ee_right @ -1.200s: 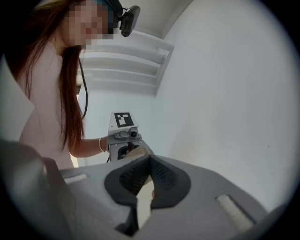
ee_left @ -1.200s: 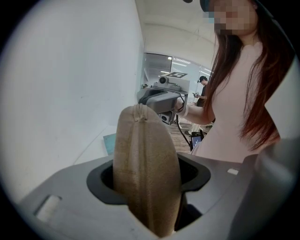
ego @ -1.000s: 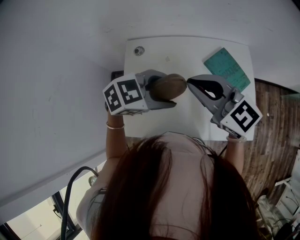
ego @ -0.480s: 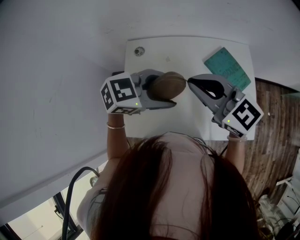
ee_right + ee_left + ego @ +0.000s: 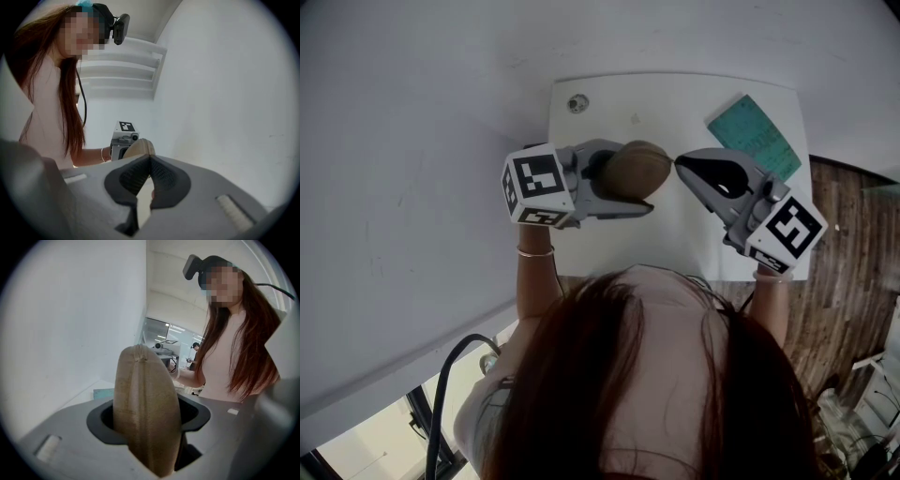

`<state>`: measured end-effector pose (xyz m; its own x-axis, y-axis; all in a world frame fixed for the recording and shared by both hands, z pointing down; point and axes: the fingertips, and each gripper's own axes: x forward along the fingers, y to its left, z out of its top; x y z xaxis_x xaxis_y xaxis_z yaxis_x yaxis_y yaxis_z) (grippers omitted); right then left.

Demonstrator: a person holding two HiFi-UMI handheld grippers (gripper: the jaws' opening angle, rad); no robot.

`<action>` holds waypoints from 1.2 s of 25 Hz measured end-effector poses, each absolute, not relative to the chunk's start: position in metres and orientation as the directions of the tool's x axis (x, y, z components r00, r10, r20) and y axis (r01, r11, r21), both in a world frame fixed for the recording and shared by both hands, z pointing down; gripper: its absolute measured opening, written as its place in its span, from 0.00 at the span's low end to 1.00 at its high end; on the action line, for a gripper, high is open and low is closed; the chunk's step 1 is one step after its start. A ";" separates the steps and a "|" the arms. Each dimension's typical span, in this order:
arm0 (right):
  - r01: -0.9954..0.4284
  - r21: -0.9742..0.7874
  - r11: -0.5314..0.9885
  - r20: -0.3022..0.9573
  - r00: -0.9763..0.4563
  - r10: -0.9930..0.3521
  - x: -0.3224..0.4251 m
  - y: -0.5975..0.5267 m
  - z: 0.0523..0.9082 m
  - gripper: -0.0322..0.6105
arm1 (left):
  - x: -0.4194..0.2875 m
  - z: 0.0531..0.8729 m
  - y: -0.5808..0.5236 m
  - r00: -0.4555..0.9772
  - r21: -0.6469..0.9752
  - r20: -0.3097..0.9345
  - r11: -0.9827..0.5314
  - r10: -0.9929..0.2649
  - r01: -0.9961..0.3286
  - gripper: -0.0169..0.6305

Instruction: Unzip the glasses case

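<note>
While it hangs above the square white tabletop [image 5: 675, 103], the tan oval fabric glasses case [image 5: 639, 167] is clenched between the left gripper's [image 5: 630, 183] fingers. The right gripper's [image 5: 678, 163] fingers are pressed together at their tips, right at the case's end.

soft flat light, head view dim; fisheye w/ black corners, left gripper [image 5: 147, 423] body blurry up close.

- The place looks like a lab or office-type workroom: plain white walls [image 5: 412, 141] close round a small white surface [image 5: 675, 103] on a wood-plank floor [image 5: 853, 281].
- The left gripper view shows a larger room beyond, with ceiling strip lights [image 5: 174, 327] and another person [image 5: 194, 348].
</note>
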<state>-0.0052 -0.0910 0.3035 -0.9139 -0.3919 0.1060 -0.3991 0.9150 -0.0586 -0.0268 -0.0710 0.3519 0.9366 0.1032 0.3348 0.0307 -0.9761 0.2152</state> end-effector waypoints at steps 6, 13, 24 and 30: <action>-0.394 -0.074 0.916 0.092 -0.918 -0.387 -0.007 -0.091 0.302 0.05 | -0.028 0.344 -0.072 0.958 0.243 0.265 -0.969 0.111 0.045 0.48; -0.391 -0.086 0.916 0.086 -0.919 -0.384 -0.007 -0.092 0.303 0.05 | -0.029 0.343 -0.074 0.969 0.272 0.217 -0.961 0.114 0.052 0.48; -0.388 -0.117 0.914 0.063 -0.922 -0.383 -0.008 -0.092 0.303 0.05 | -0.028 0.328 -0.079 0.992 0.315 0.077 -0.946 0.100 0.071 0.48; -0.392 -0.119 0.912 0.058 -0.920 -0.387 -0.008 -0.094 0.303 0.05 | -0.028 0.324 -0.083 0.996 0.340 0.003 -0.937 0.086 0.080 0.48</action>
<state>-0.0083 -0.0940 0.3029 -0.9200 -0.3875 0.0582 -0.3918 0.9124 -0.1189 -0.0275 -0.0829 0.3237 0.9963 0.0861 0.0035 0.0798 -0.9371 0.3398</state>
